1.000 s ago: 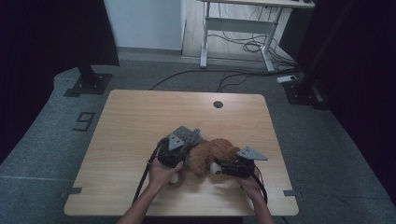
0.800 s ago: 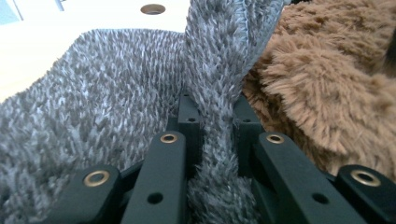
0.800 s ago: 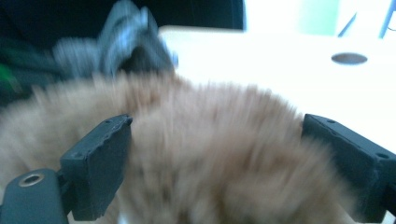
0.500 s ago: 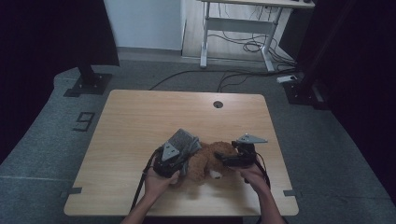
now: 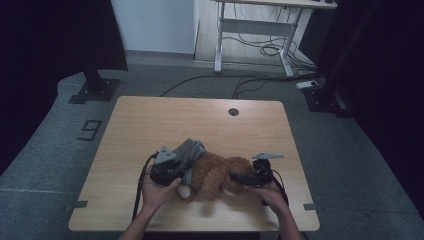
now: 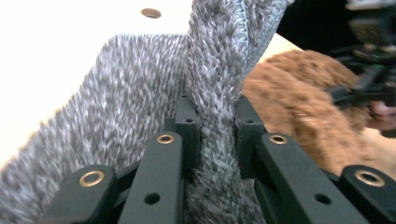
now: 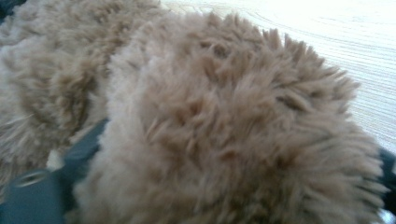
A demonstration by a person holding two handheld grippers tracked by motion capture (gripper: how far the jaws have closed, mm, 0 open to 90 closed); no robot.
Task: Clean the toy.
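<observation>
A brown plush toy [image 5: 215,175] lies on the wooden table [image 5: 165,120] near its front edge. A grey fuzzy cloth [image 5: 189,150] sits against the toy's left end. My left gripper [image 5: 172,167] is shut on a fold of that grey cloth [image 6: 126,93], which is pinched between its black jaws [image 6: 215,109]. In the left gripper view the brown toy [image 6: 299,93] lies to the right. My right gripper [image 5: 240,177] is at the toy's right end. Its jaws have just been closing, and the brown fur [image 7: 224,130] bulges between them and hides the pads.
A round cable hole [image 5: 233,111] is near the table's far edge. Behind the table stand a white desk frame [image 5: 250,30] with cables on the floor and black stand bases [image 5: 95,90]. A "9" mark [image 5: 90,130] is on the carpet at left.
My left gripper has pulled the grey cloth to the left and towards the person. The toy now lies more stretched out. The right gripper has stayed at the toy's right end.
</observation>
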